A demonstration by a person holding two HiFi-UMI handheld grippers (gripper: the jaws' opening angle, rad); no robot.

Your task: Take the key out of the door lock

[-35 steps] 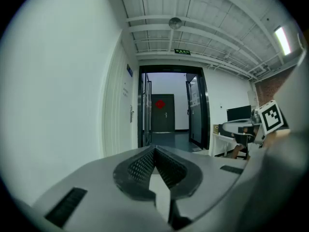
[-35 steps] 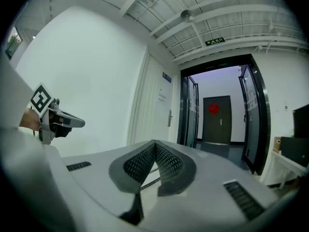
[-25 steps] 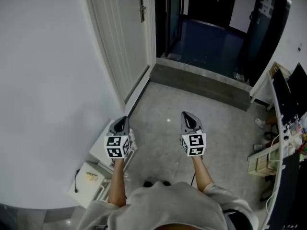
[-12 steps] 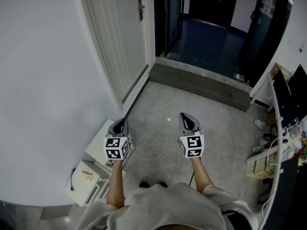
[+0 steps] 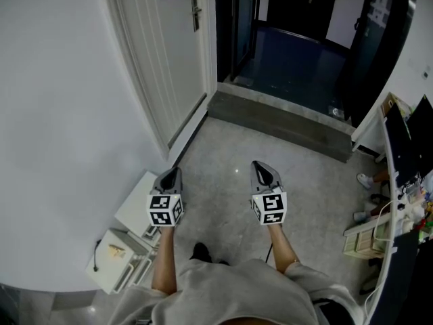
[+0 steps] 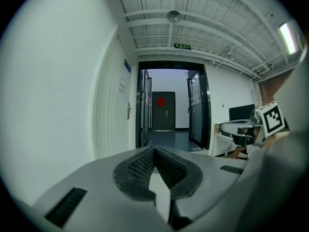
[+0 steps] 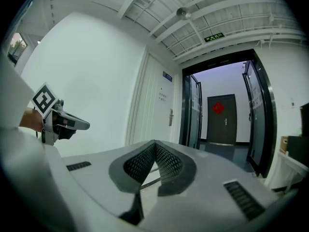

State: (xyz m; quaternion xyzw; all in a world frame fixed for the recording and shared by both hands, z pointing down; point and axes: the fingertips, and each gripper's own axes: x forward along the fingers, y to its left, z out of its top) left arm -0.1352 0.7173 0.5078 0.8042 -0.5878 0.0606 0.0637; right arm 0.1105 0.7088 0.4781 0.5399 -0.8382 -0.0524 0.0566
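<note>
The left hand-held gripper (image 5: 172, 173) and the right hand-held gripper (image 5: 258, 166) are held side by side at waist height over the grey floor (image 5: 230, 147), both pointing toward the far doorway. In the left gripper view the jaws of the left hand-held gripper (image 6: 154, 152) are pressed together at the tips with nothing between them. The right hand-held gripper (image 7: 154, 146) is closed and empty in the same way.

The white door (image 5: 169, 53) stands at the far left, well apart from both grippers. Its lock plate (image 5: 195, 13) sits near the door's right edge with its long axis upright. It shows in the left gripper view (image 6: 129, 111) and the right gripper view (image 7: 171, 117) too. The key is too small to make out in any view, so I cannot tell which way it points.

Right of the door, an open dark doorway (image 5: 291, 39) leads into a corridor behind a grey step (image 5: 284, 124). Two white boxes (image 5: 132, 212) lie on the floor by the left wall, near the left gripper.
</note>
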